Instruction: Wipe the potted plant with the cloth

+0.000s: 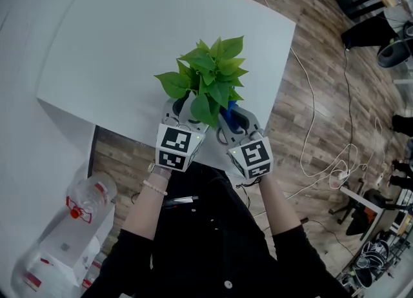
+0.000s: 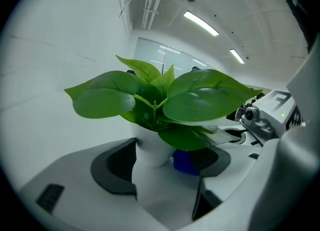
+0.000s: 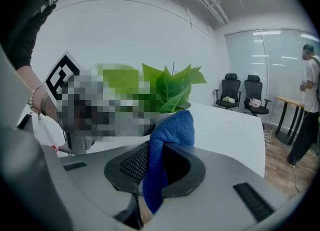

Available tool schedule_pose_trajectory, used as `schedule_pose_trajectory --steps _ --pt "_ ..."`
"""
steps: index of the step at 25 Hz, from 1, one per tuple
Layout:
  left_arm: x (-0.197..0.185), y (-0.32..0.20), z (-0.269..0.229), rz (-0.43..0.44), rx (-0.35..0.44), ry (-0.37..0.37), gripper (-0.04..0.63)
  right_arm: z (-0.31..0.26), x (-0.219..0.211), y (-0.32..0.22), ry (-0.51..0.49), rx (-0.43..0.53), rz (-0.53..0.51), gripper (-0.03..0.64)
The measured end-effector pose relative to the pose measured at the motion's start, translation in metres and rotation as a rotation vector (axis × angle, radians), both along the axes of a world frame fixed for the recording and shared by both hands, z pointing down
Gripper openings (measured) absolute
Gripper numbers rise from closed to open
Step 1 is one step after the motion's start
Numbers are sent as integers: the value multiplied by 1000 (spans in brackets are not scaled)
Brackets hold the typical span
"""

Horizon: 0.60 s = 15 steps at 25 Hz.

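Grippers, two, are meeting at one potted plant (image 1: 210,77) standing upright at the table's (image 1: 129,45) lower edge, mid-frame. The left gripper's (image 2: 160,162) jaws are standing apart, flanking its white pot. The right gripper (image 3: 160,162) is pinching one blue cloth (image 3: 167,145), hanging vertically. Leaves are hiding the pot from above.
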State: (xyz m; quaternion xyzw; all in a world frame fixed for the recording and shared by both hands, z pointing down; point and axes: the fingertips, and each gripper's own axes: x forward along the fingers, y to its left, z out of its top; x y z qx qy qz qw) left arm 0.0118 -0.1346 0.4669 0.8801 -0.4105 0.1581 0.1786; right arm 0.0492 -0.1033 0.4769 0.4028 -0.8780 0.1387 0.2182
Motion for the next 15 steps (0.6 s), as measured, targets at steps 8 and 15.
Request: schedule_pose_trajectory --steps 8,15 --pt "-1 9 7 71 -6 -17 342 0 -1 6 -12 -15 18 84" --pt "-30 18 13 150 -20 -57 344 2 11 -2 -31 -26 73 84"
